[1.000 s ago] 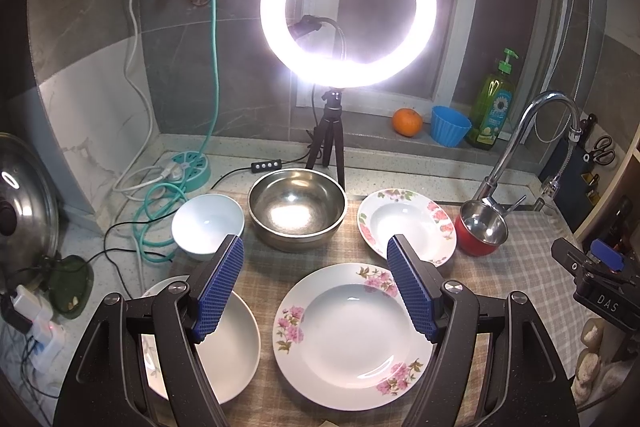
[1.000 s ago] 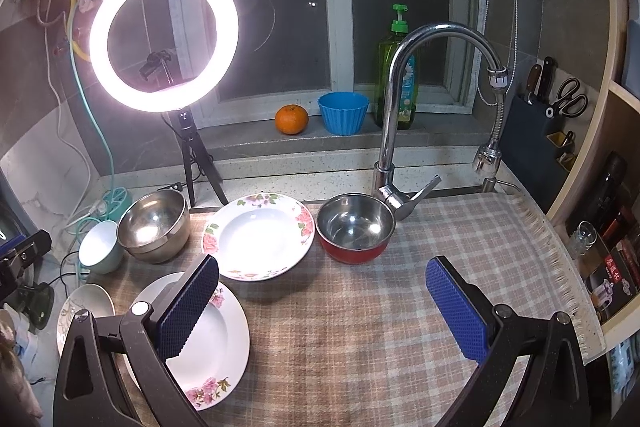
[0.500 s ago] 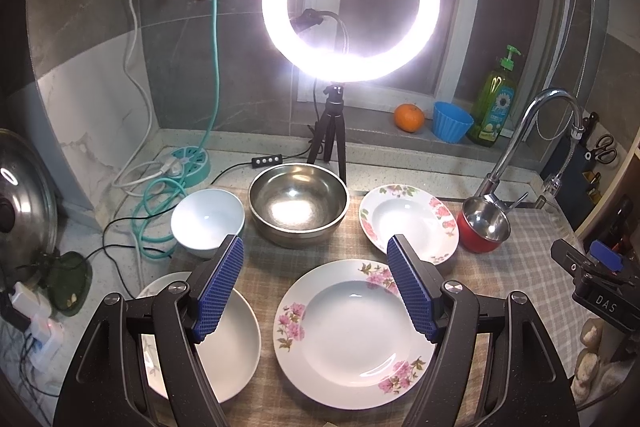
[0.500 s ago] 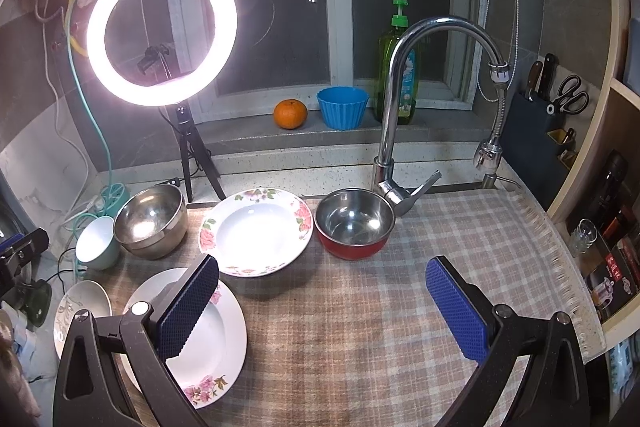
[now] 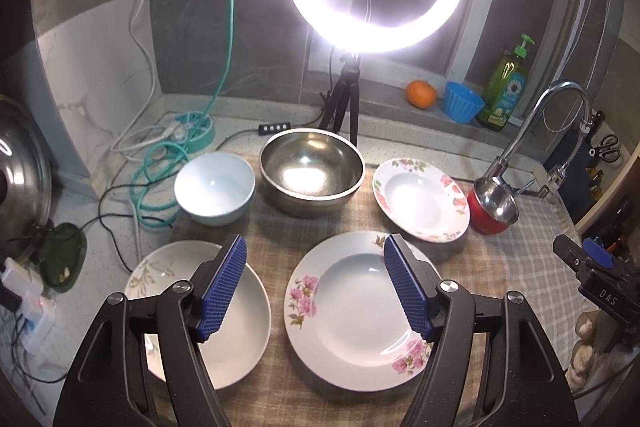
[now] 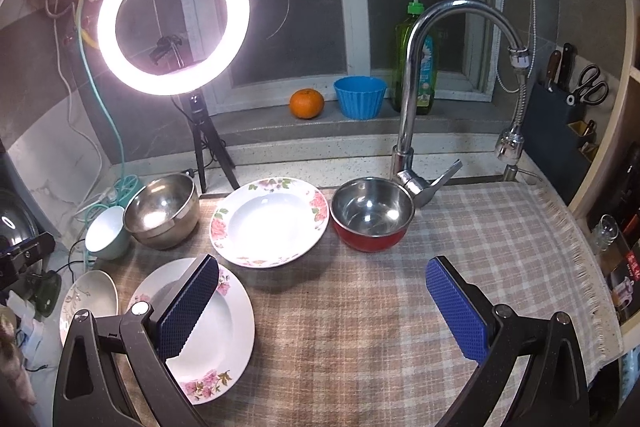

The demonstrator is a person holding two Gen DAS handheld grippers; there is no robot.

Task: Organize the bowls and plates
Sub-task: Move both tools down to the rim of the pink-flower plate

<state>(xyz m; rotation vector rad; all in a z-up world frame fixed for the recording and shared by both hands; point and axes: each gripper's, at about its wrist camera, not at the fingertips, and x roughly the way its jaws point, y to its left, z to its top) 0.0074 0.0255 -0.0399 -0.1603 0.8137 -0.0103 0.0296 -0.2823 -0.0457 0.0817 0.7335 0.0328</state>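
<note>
On the checked cloth [image 6: 360, 307] lie a big flowered plate [image 5: 352, 311] [image 6: 216, 331], a smaller flowered plate [image 5: 420, 203] [image 6: 272, 221], a plain white plate [image 5: 240, 323] [image 6: 86, 301], a white bowl [image 5: 216, 187] [image 6: 106, 233], a large steel bowl [image 5: 312, 171] [image 6: 162, 209] and a red steel-lined bowl [image 5: 494, 207] [image 6: 372, 213]. My left gripper [image 5: 316, 287] is open and empty above the big flowered plate. My right gripper [image 6: 320, 311] is open and empty above bare cloth, in front of the red bowl.
A lit ring light on a tripod [image 5: 344, 111] [image 6: 204, 147] stands behind the bowls. A tap [image 6: 416, 99] rises behind the red bowl. Cables [image 5: 156, 163] lie at the left. An orange [image 6: 306, 103], blue cup [image 6: 360, 97] and soap bottle [image 6: 416, 47] stand on the sill.
Both grippers have risen slightly and tilted down a little, so the dishes sit lower in view. No dish has moved and both grippers stay open.
</note>
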